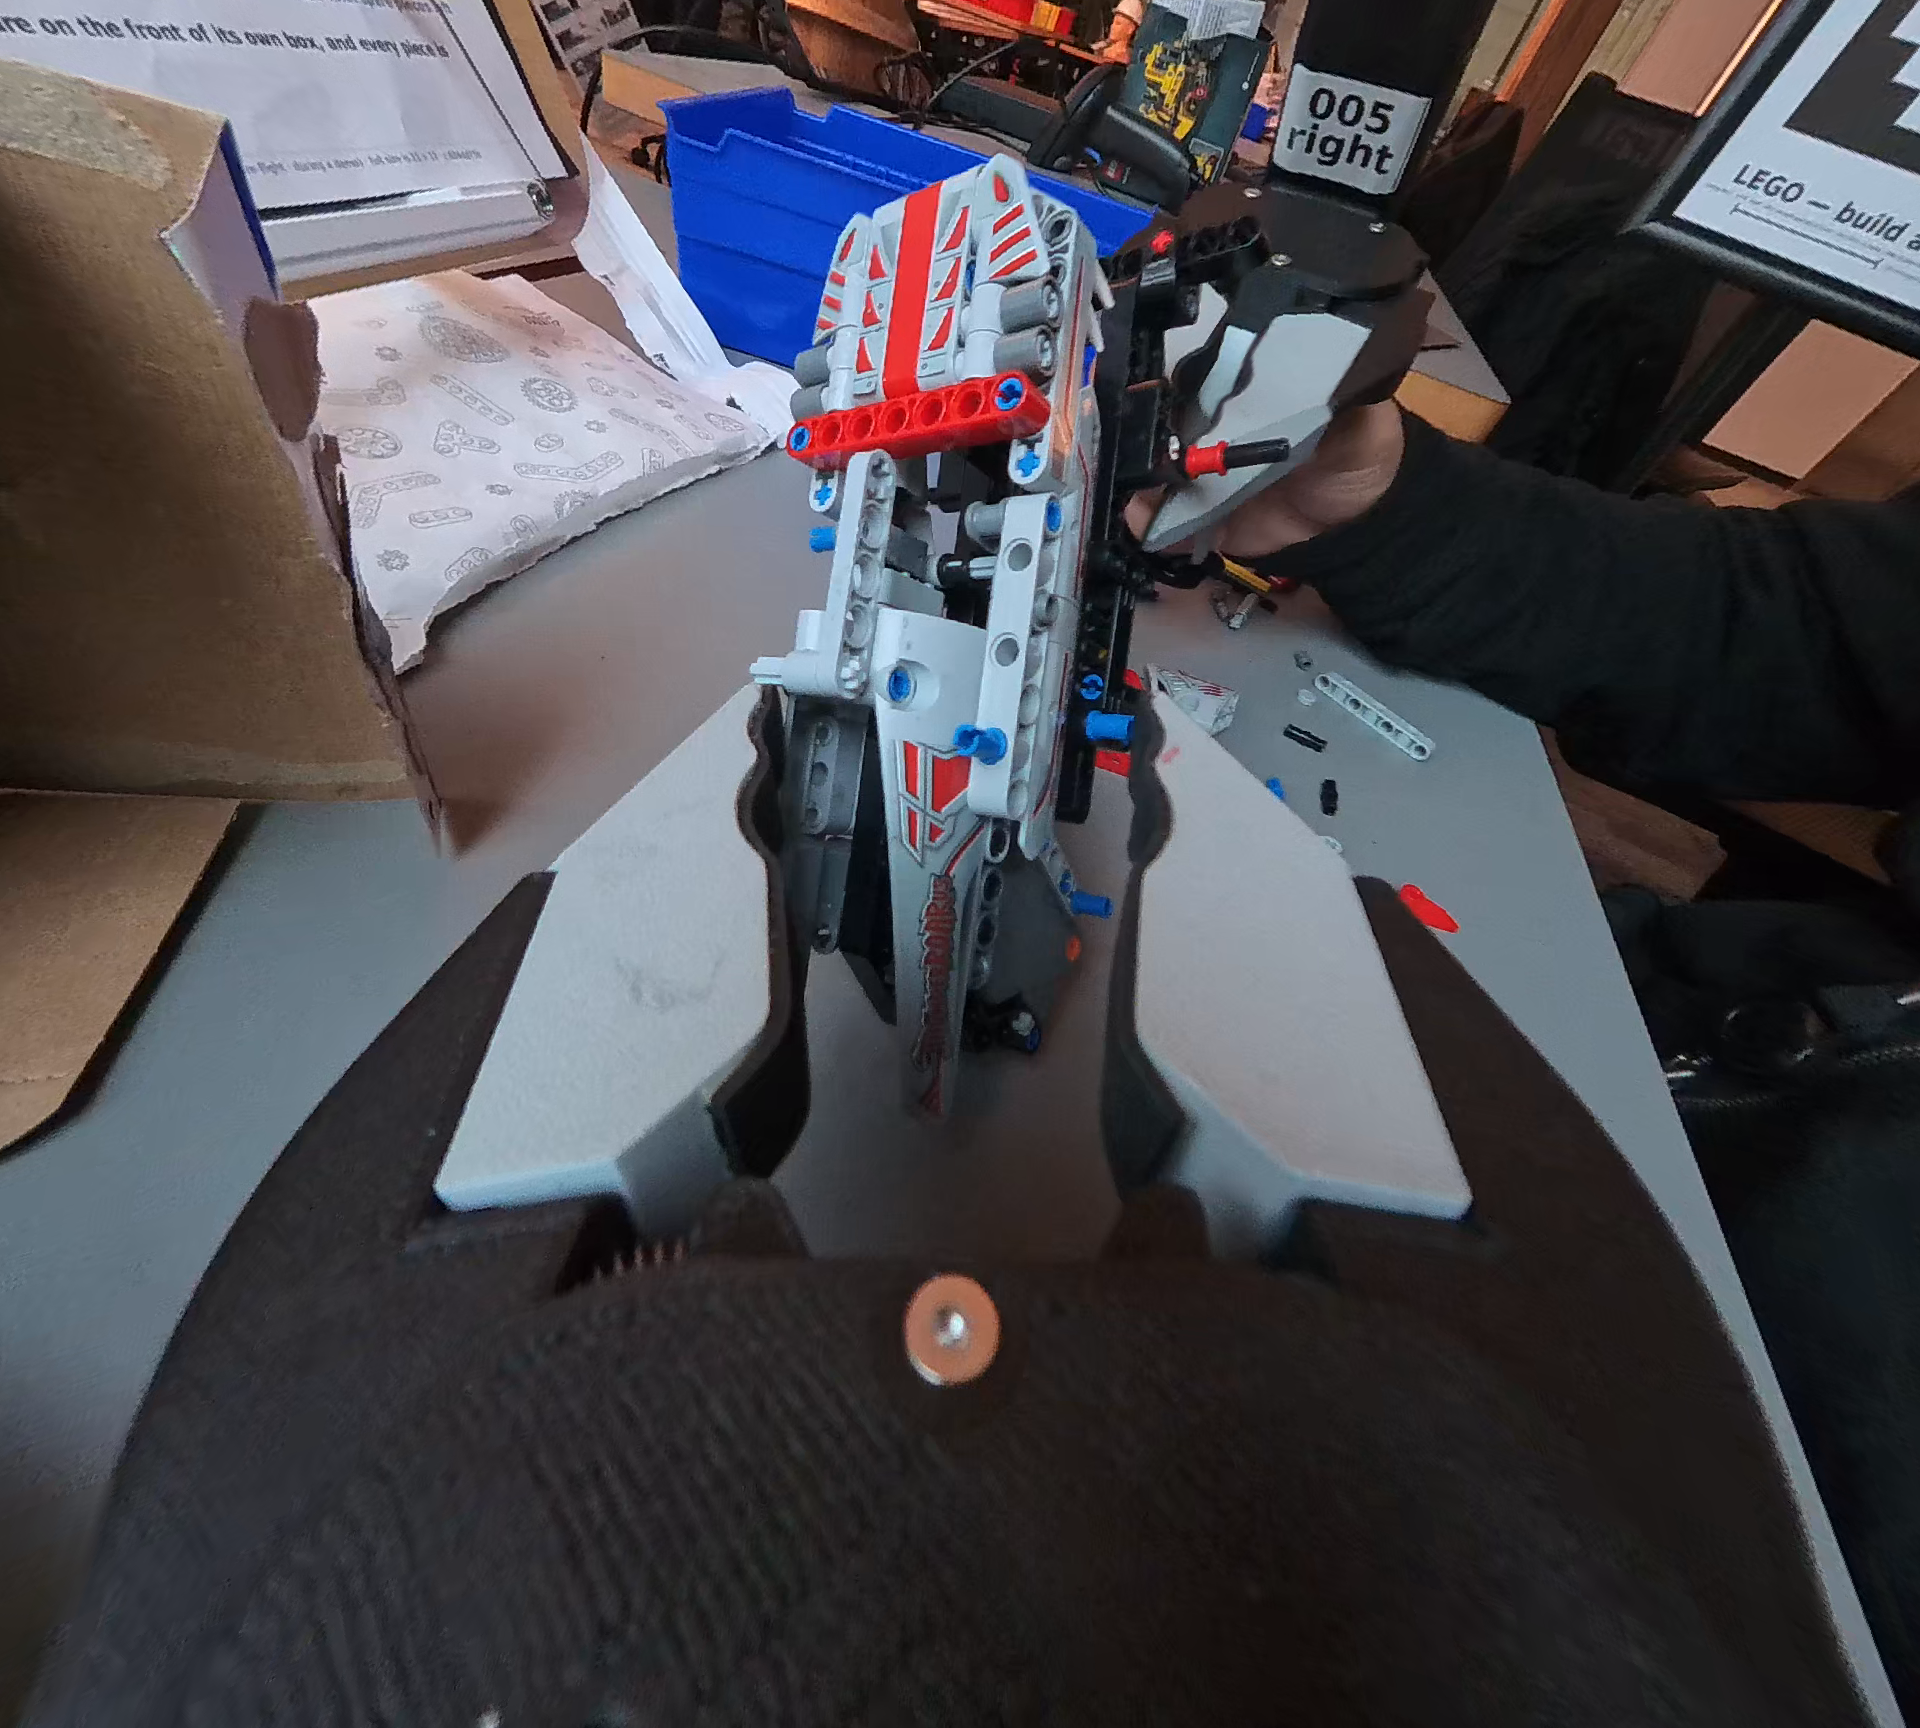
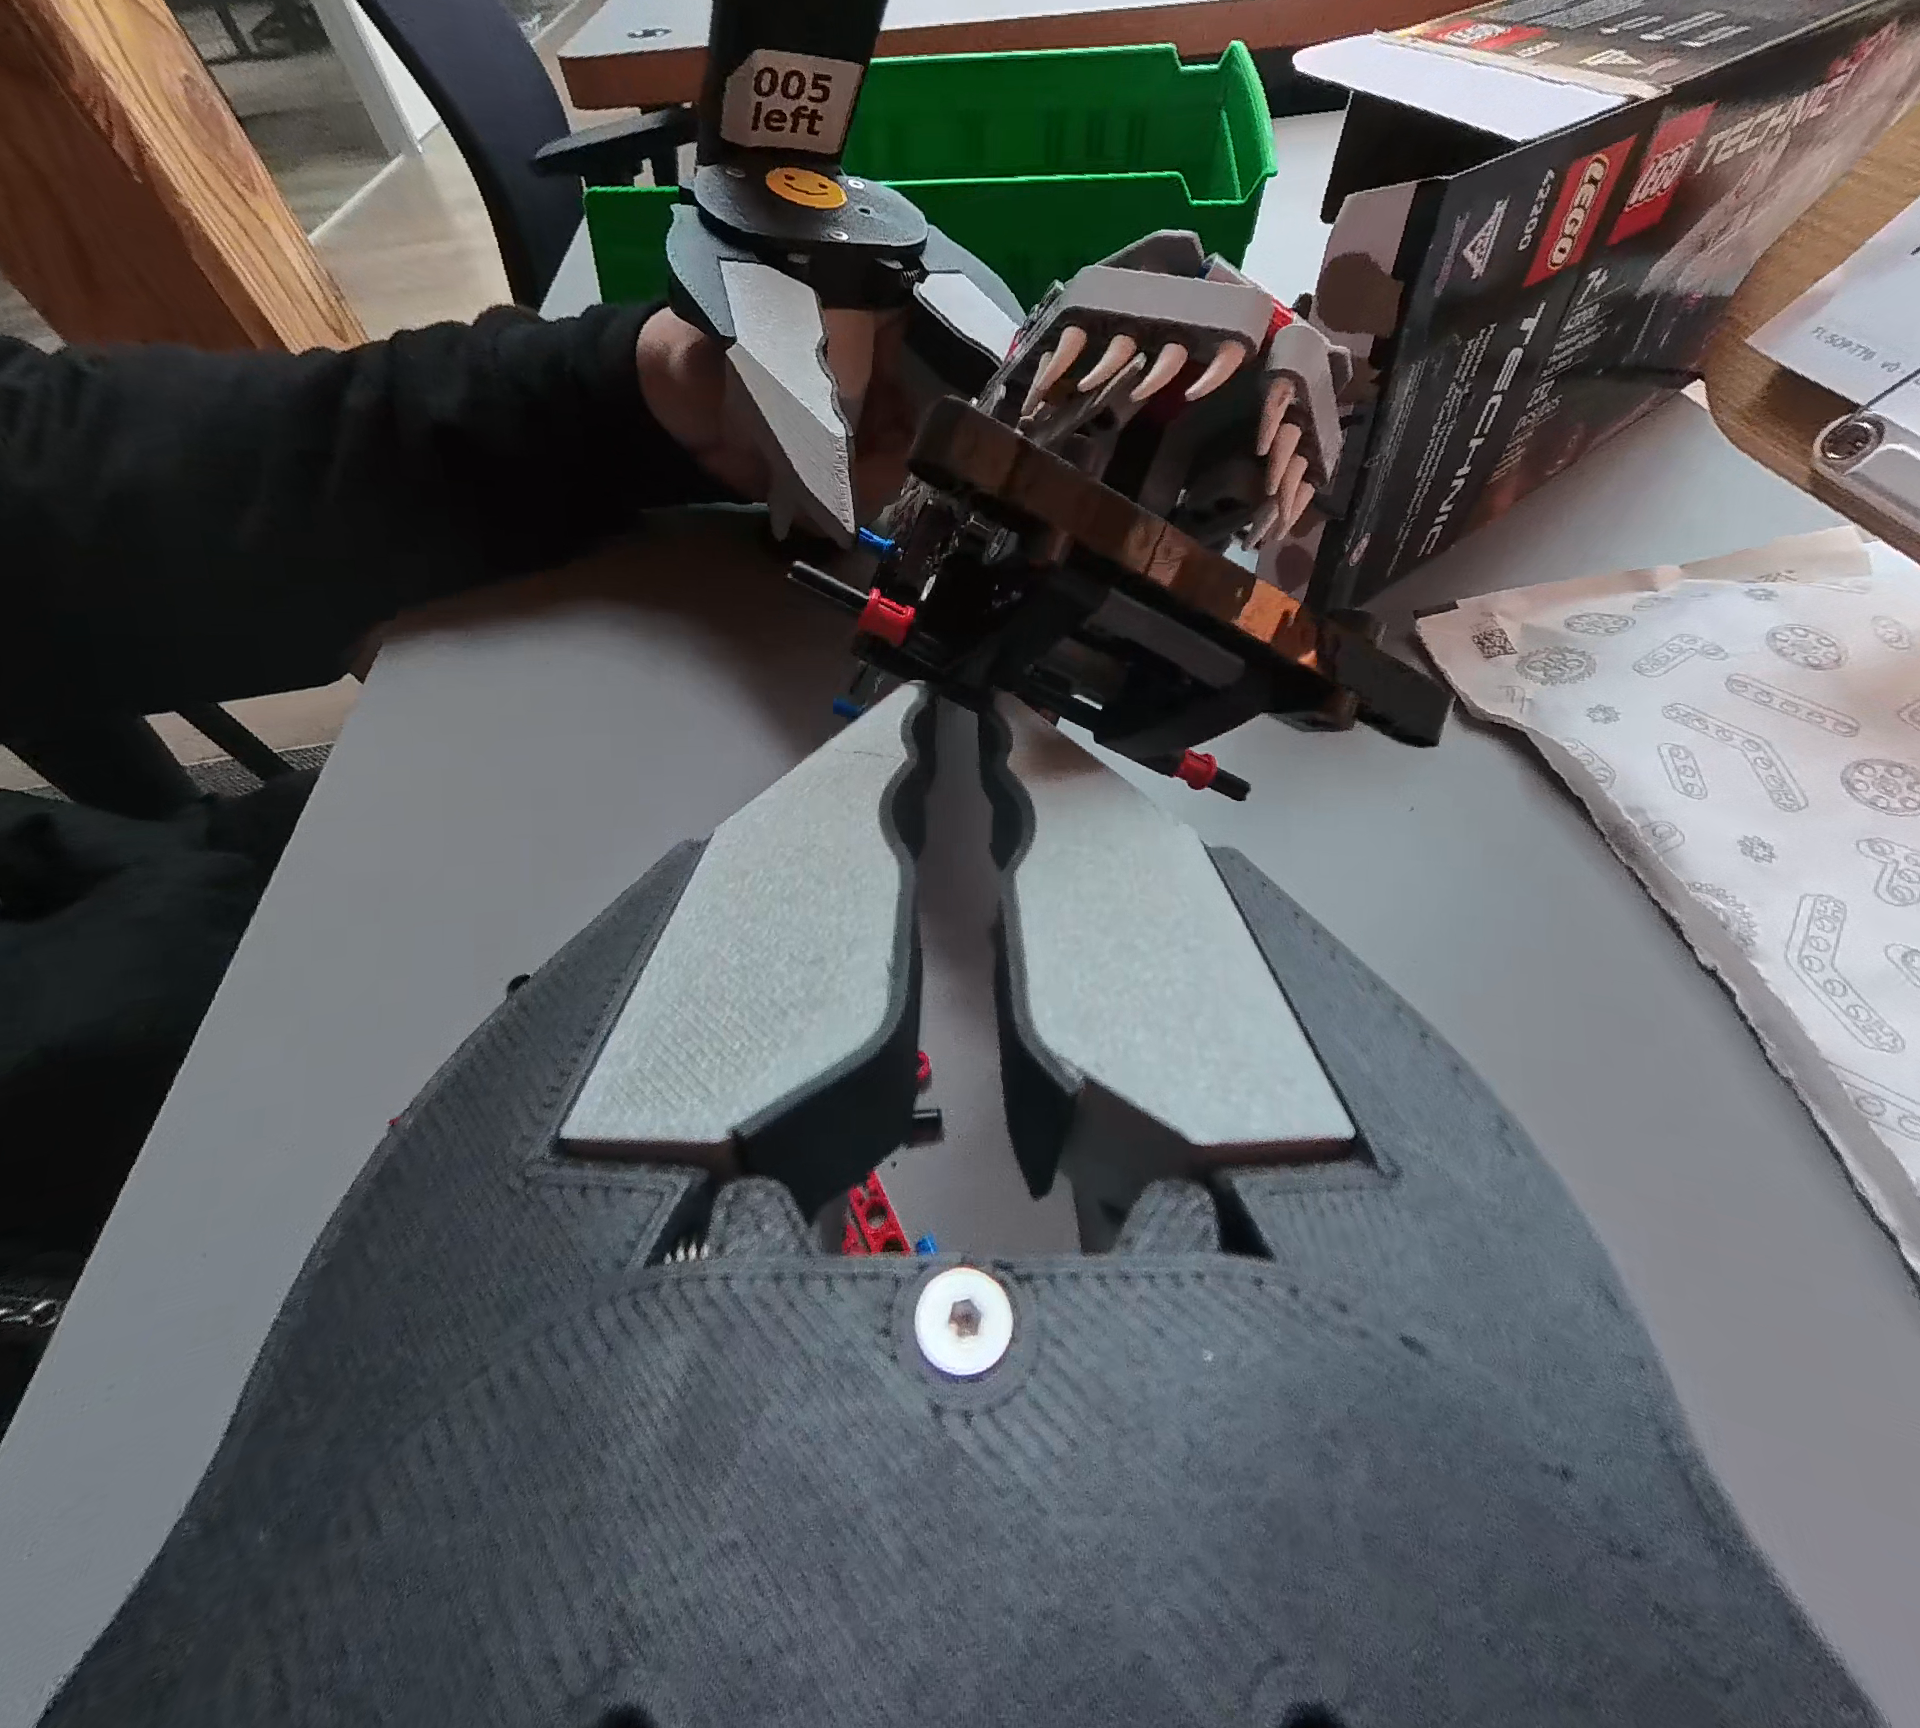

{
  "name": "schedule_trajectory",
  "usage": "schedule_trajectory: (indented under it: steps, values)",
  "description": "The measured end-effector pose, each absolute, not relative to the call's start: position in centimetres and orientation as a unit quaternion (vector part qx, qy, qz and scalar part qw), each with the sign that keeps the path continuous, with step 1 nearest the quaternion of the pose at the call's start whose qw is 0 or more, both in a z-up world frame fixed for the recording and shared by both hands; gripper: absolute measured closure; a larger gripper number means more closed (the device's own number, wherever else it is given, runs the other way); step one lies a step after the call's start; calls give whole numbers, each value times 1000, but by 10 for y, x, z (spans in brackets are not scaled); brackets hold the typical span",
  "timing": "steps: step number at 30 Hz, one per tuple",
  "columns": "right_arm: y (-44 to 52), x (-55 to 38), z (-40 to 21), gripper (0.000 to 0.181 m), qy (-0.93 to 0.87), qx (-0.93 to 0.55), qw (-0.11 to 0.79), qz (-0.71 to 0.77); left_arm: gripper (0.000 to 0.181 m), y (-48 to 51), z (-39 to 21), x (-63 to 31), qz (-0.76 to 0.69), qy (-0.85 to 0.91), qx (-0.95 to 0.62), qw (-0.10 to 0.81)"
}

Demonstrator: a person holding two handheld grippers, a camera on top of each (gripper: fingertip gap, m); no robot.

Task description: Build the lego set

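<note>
The lego model (image 1: 935, 535), a white, grey and red vehicle body on a black frame, is held off the grey table (image 1: 582, 639). My left gripper (image 1: 951, 722) is shut on the model's lower body, one finger on each side. My right gripper (image 2: 961, 712) is nearly closed, its tips pinching the edge of the black frame (image 2: 1039, 639). In the left wrist view the right gripper (image 1: 1174, 515) meets the frame from the right. In the right wrist view the left gripper's grey finger (image 2: 790, 400) lies along the model's near side, and white claw-like parts (image 2: 1132, 369) point down.
Loose parts lie on the table at the right: a white beam (image 1: 1371, 717), black pins (image 1: 1304, 736), a red piece (image 1: 1429, 909). A blue bin (image 1: 790, 224), a patterned paper bag (image 1: 499, 431) and a cardboard box (image 1: 156, 431) stand behind. A green bin (image 2: 1039, 161) and the set's box (image 2: 1558, 276) show too. Some 7 cm of space lies between my two pairs of fingers.
</note>
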State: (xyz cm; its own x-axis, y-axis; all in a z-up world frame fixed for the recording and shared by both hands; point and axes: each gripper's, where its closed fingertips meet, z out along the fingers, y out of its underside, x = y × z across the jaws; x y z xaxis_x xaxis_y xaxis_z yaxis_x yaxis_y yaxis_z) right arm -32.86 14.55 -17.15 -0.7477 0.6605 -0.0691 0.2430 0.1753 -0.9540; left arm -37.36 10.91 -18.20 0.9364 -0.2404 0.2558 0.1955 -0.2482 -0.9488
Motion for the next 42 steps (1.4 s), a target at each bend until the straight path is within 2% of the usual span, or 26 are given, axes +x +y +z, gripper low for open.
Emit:
schedule_trajectory:
  steps: [32,36,40,42]
  values:
    - [138,-322,-165,161,-746,-284,175,576,116,107,-181,-372,-176,21,-768,615]
    - [141,-318,-176,157,-767,-286,152,553,116,108,-180,-373,-111,53,-773,622]
    - [152,-316,-203,161,-799,-304,125,503,117,112,-181,-367,0,122,-775,620]
    - [158,-317,-214,151,-813,-309,131,475,117,113,-182,-363,54,160,-769,617]
